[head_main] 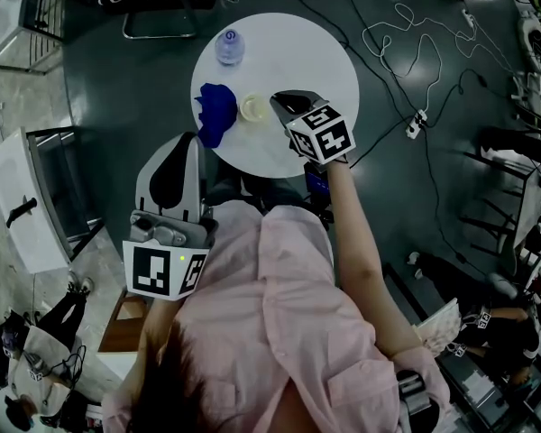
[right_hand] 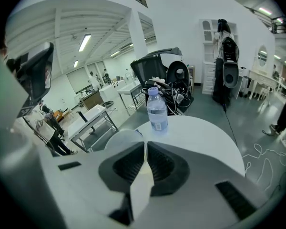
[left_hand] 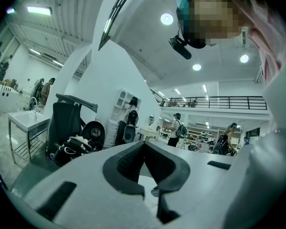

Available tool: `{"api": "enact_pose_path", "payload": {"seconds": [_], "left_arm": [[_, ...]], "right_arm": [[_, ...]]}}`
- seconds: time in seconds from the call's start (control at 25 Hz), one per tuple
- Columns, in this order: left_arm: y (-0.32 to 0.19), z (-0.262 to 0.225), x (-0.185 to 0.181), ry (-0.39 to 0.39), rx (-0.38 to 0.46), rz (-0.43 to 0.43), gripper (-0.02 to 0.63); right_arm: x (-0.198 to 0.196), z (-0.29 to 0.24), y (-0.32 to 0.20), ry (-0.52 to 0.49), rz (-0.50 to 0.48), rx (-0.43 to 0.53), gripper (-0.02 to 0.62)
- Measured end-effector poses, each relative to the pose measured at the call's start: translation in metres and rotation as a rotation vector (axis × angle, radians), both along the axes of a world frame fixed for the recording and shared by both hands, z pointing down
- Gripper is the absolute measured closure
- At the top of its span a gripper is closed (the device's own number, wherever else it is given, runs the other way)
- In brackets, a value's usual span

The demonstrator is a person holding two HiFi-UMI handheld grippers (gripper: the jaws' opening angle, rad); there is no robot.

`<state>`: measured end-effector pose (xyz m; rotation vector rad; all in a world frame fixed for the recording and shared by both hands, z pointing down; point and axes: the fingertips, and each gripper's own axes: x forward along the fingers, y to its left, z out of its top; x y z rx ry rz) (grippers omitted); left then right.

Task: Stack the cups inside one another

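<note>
Translucent plastic cup (right_hand: 124,138) sat on the round white table (head_main: 317,59) beside a blue object (head_main: 216,112), its wall pinched by the right gripper (right_hand: 145,148). The left gripper (left_hand: 144,146) hung off-table, jaws closed together, empty.

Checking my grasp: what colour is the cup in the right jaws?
Cream-white; the cup shows best in the head view.

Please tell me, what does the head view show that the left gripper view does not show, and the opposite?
Only the head view: the round table, the water bottle, the pale cup and the right tongs at it. Only the left gripper view: ceiling lamps and a balcony railing. Both: the left tongs, closed and empty, away from the table.
</note>
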<state>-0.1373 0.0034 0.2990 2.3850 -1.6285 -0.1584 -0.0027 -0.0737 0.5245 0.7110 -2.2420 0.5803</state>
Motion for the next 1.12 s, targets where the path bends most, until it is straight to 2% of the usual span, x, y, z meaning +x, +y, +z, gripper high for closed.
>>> {"api": "enact_pose_path", "payload": {"seconds": [0.52, 1.12], "left_arm": [[0.000, -0.008, 0.014, -0.006, -0.001, -0.024, 0.591], [0.005, -0.006, -0.001, -0.014, -0.009, -0.054, 0.591]], "right_arm": [[0.005, 0.001, 0.004, -0.005, -0.037, -0.014, 0.555], [-0.007, 0.008, -0.003, 0.012, -0.056, -0.010, 0.555]]}}
